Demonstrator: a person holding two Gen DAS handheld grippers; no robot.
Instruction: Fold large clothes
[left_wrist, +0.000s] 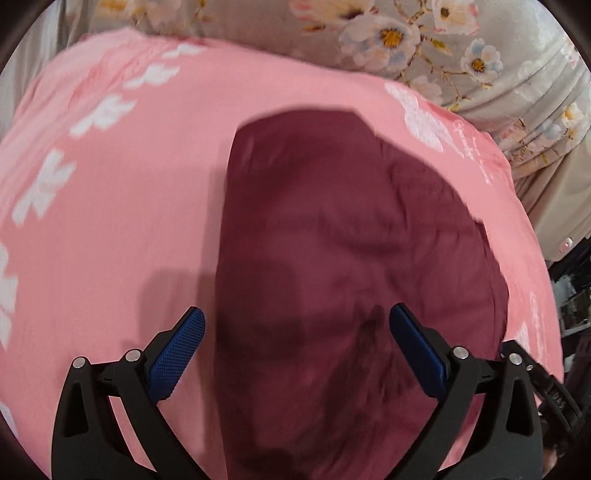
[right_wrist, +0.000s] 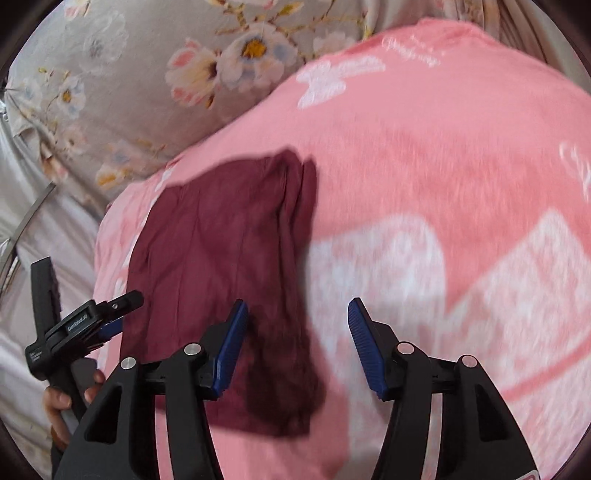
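The maroon garment (right_wrist: 221, 266) lies in a narrow folded strip on the pink bedspread (right_wrist: 424, 155), left of centre in the right wrist view. Left gripper (left_wrist: 295, 328) and right gripper (right_wrist: 295, 321) hover with jaws released, empty. Probably best: pinch both near corners evenly, lift low, and lay the end over squarely.

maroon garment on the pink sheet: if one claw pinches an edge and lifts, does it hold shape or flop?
Likely flops: the maroon garment looks thin and creased, lying flat on the pink sheet. Its stacked layers, seen along the right edge, would probably unfold and hang. It likely slides and bunches if pushed. Both the left claw and right claw are open, holding nothing.
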